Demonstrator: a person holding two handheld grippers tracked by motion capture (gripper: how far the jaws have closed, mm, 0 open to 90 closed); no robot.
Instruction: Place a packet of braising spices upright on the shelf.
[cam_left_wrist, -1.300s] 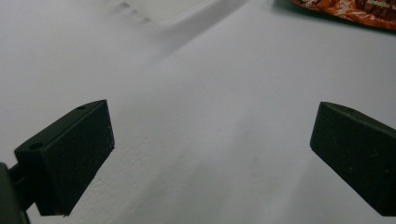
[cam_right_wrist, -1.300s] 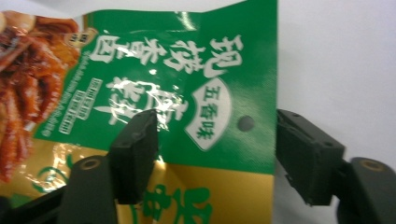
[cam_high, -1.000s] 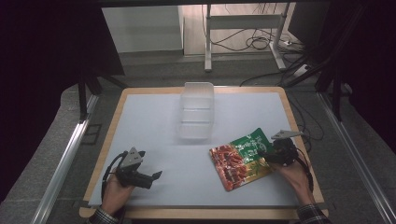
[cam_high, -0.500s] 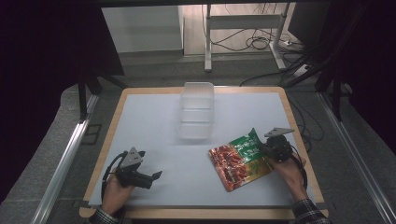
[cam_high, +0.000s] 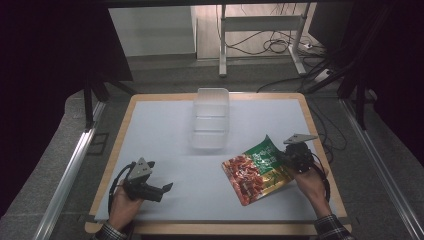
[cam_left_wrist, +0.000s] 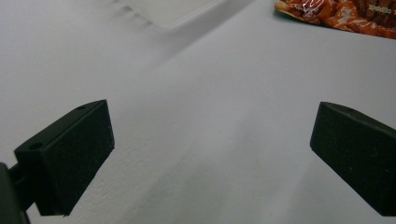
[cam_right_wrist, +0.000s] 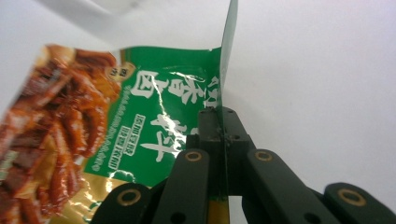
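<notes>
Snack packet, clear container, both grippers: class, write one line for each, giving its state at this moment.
Snack packet: sealed, green edge pinched, that side lifted off the table.
Clear container: lidless, upright, looks empty.
Right gripper: jaws shut on the snack packet's edge.
Left gripper: jaws wide open, holding nothing, resting low over the white table.

Left gripper (cam_high: 167, 187) lay low over the near-left part of the tabletop, held by the left hand (cam_high: 122, 207) near the near edge, jaws standing wide apart with nothing between them. Right gripper (cam_high: 285, 159) sat toward the right edge in the right hand (cam_high: 311, 184), forearm entering from the near-right corner. Its jaws had just been closing and were clamped together on the snack pouch (cam_right_wrist: 154, 121), pinching its edge.
</notes>
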